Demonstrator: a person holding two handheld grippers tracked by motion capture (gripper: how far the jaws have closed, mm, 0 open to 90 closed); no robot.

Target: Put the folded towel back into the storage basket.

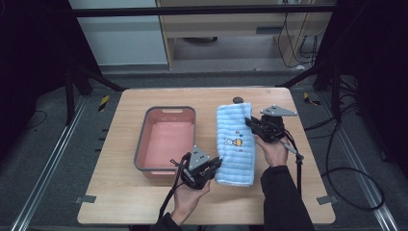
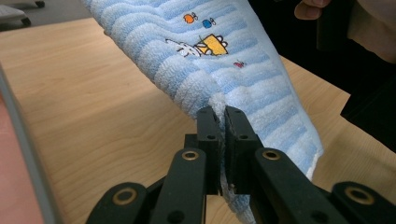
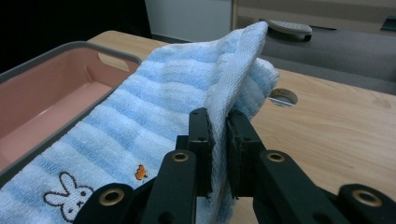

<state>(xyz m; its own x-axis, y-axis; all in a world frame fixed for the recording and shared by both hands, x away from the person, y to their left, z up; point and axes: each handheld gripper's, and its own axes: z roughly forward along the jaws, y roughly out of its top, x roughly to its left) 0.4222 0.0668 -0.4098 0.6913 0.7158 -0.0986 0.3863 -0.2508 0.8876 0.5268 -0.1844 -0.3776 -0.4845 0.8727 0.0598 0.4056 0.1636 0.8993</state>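
We see the left gripper [image 1: 215,165] at the near end of the towel [image 1: 235,144], fingers [image 2: 208,135] clamped on its near corner. The towel runs long, near to far, on the table [image 1: 125,192], just right of the pink bin [image 1: 166,139]. At the far end, the right gripper [image 1: 250,121] has its fingers [image 3: 201,140] pinched on the lifted far edge. We judge there is bare table right of the towel and the bin open to its left.
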